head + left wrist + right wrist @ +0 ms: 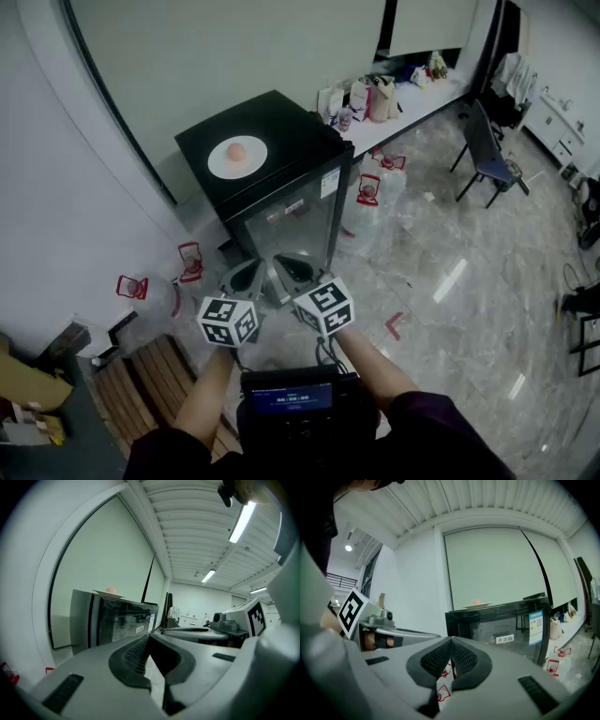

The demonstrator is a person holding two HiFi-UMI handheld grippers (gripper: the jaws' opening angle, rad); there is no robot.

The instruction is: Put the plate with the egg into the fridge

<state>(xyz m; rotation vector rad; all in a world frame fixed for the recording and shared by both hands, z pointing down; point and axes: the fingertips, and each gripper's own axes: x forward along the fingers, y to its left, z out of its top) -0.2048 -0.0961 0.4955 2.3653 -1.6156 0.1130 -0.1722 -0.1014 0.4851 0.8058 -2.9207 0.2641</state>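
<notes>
A white plate [237, 157] with a pale orange egg [237, 150] on it sits on top of a small black fridge [272, 187] with a glass door, which is closed. The plate [108, 594] also shows over the fridge in the left gripper view, and the plate [477, 605] likewise in the right gripper view. My left gripper [251, 274] and right gripper [292, 267] hang side by side in front of the fridge, well short of it. Both are shut with nothing between their jaws.
Water jugs with red handles [367, 190] stand on the floor on both sides of the fridge. A white counter [412, 103] with bags runs behind it. A dark chair [487, 155] stands at the right. A wooden pallet [141, 384] lies near my left arm.
</notes>
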